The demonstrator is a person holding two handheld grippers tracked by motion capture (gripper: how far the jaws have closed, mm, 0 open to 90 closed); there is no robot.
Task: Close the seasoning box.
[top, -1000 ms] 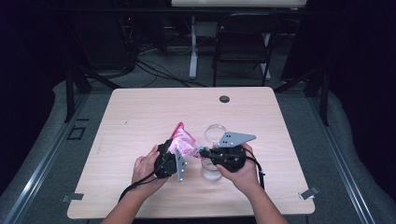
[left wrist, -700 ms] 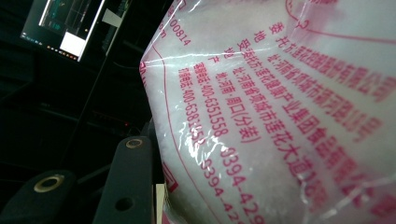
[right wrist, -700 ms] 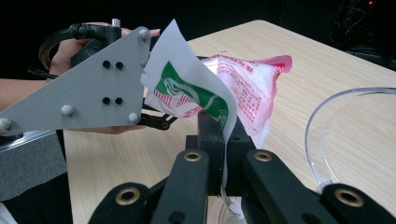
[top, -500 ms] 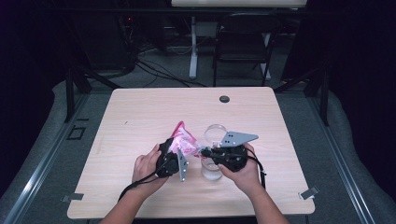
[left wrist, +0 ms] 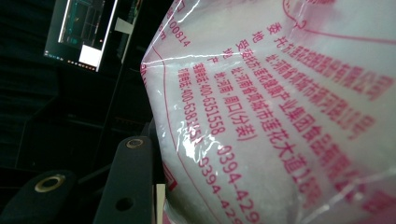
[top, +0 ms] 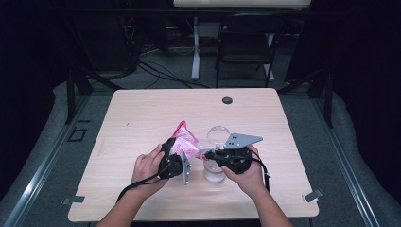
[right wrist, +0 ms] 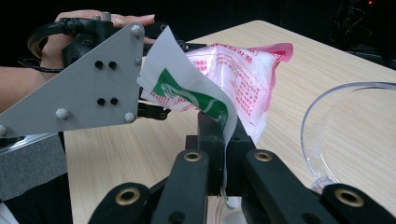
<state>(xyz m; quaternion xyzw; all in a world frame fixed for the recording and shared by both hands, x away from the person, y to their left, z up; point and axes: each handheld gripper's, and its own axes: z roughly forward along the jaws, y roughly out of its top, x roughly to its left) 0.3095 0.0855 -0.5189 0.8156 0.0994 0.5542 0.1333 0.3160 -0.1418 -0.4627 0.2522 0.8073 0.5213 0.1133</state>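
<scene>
My left gripper (top: 176, 163) clamps the pink bag (top: 185, 143); my right gripper (right wrist: 223, 140) pinches its torn edge beside the glass bowl (right wrist: 348, 135).

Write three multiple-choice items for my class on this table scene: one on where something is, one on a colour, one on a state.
1. Where does the clear glass bowl stand?
A. Behind the right gripper, on the table
B. On the floor
C. At the table's left edge

2. What colour is the print on the bag of white grains?
A. Blue
B. Pink
C. Black

3. How do the right gripper's jaws stand?
A. Wide open with nothing between them
B. Shut on the bag's edge
C. Shut on the bowl's rim

Answers:
1 A: the high view shows the bowl on the tabletop just beyond that gripper.
2 B: the left gripper view shows pink lettering on clear film.
3 B: the right gripper view shows the jaws pinching a flap of the bag, which the left gripper holds too.
</scene>
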